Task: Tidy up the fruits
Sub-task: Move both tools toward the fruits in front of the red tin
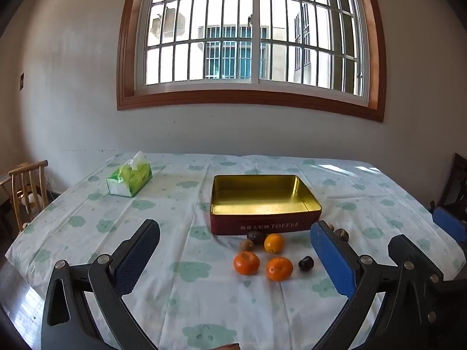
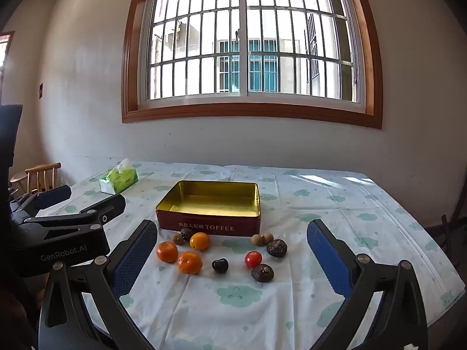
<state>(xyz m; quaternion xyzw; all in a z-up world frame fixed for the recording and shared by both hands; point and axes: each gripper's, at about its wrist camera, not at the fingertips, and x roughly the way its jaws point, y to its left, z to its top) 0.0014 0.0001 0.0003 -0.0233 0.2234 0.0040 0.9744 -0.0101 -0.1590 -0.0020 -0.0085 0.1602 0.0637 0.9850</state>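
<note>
An open red toffee tin with a gold, bare inside stands mid-table. Loose fruit lies in front of it: three oranges, a dark plum, a red tomato, two wrinkled dark fruits and small brown longans. My left gripper hovers open over the near table, oranges between its blue pads but well beyond them. My right gripper is open too, low before the fruit. Neither holds anything. The left gripper's body shows at the right view's left edge.
A green tissue pack lies at the far left of the flowered tablecloth. A wooden chair stands left of the table, a dark chair to the right. A wall with a barred window is behind.
</note>
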